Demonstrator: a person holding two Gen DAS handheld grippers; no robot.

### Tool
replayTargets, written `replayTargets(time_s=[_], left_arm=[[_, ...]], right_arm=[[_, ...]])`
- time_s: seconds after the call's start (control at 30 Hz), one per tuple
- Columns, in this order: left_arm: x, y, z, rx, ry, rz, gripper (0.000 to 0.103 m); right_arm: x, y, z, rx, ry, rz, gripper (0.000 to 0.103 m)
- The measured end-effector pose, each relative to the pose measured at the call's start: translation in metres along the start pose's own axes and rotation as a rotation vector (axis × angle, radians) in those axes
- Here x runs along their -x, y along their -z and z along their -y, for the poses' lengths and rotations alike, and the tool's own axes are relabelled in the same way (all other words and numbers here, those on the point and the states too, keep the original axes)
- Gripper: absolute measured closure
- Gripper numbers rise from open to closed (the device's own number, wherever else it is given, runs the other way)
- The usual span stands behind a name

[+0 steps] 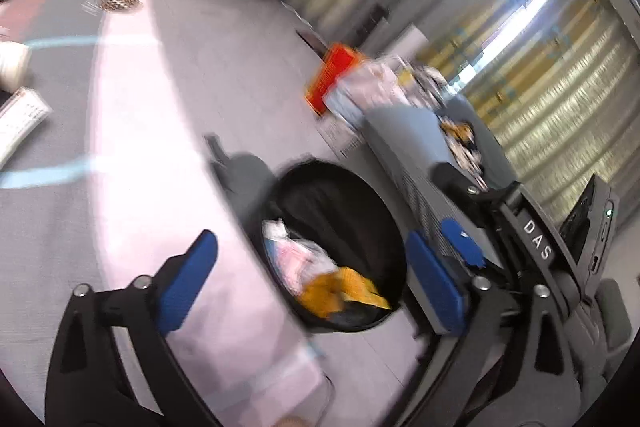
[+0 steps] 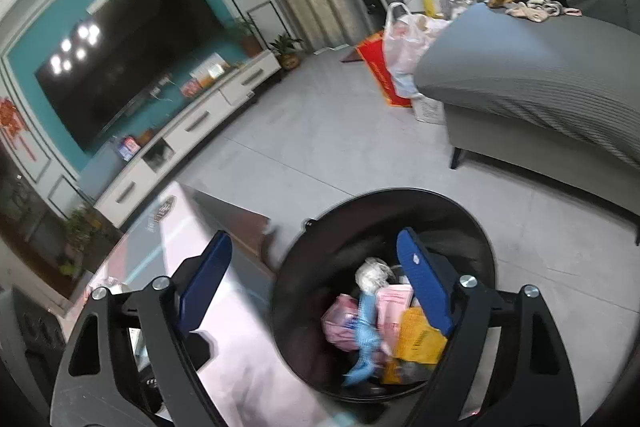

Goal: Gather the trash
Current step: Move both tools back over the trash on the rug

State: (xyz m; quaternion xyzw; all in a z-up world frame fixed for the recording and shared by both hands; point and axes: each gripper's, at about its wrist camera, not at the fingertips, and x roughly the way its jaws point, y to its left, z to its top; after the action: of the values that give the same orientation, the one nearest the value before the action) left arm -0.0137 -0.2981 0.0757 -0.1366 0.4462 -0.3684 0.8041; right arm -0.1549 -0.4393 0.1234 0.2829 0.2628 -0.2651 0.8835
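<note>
Left wrist view: blurred, camera tilted. The left gripper (image 1: 312, 283), blue-padded fingers on black arms, stands wide apart with nothing between the pads. Framed in that gap, below and slightly ahead, is the round black plastic trash bin (image 1: 390, 227) on the grey tile floor, holding crumpled pink-white wrappers (image 1: 296, 255) and a yellow packet (image 1: 348, 287). The glossy pale tabletop (image 1: 132, 99) runs along the left; on its far left edge lie a white printed paper slip (image 1: 20, 119) and a white rounded object (image 1: 12, 63), too blurred to name. The other tool's blue pads show at right, by the bin's rim. Right wrist view: sharper. The right gripper (image 2: 320, 287) is also spread wide and empty, its right finger hanging over the bin's mouth, its left finger over the table edge. In the bin: a white wad (image 2: 372, 273), pink packets (image 2: 394, 301), a light blue strip (image 2: 366, 335), a yellow carton (image 2: 420, 335). Grey sofa (image 2: 532, 67) beyond, well apart. Judgement: both drops look finished; any remaining trash would lie on the table to the left, so the left tool seems nearer, needing a swing away from the bin. The slip's long axis runs diagonally, near-left to far-right.
</note>
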Motion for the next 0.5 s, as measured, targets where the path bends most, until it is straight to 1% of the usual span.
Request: replayTargets(time_s=[0.03, 0.1, 0.13, 0.3, 0.37, 0.43, 0.5], left_arm=[[0.02, -0.001, -0.011, -0.003, -0.041, 0.042, 0.004], [0.048, -0.003, -0.028, -0.008, -0.103, 0.095, 0.003], [0.069, -0.004, -0.042, -0.004, -0.159, 0.134, 0.003], [0.152, -0.007, -0.108, 0.084, -0.376, 0.284, 0.003], [0.18, -0.007, -0.132, 0.107, -0.449, 0.327, 0.003], [0.201, -0.007, -0.153, 0.118, -0.503, 0.353, 0.003], [0.22, -0.005, -0.175, 0.131, -0.549, 0.379, 0.003]], right_arm=[[0.002, 0.0, -0.007, 0.007, -0.012, 0.007, 0.014], [0.006, 0.001, -0.023, 0.044, -0.026, 0.024, 0.012], [0.009, 0.002, -0.034, 0.074, -0.033, 0.041, 0.01], [0.015, 0.012, -0.081, 0.161, -0.095, 0.089, 0.005], [0.015, 0.016, -0.095, 0.194, -0.113, 0.103, 0.004], [0.013, 0.023, -0.114, 0.227, -0.132, 0.125, 0.004], [0.01, 0.03, -0.128, 0.255, -0.146, 0.116, 0.003]])
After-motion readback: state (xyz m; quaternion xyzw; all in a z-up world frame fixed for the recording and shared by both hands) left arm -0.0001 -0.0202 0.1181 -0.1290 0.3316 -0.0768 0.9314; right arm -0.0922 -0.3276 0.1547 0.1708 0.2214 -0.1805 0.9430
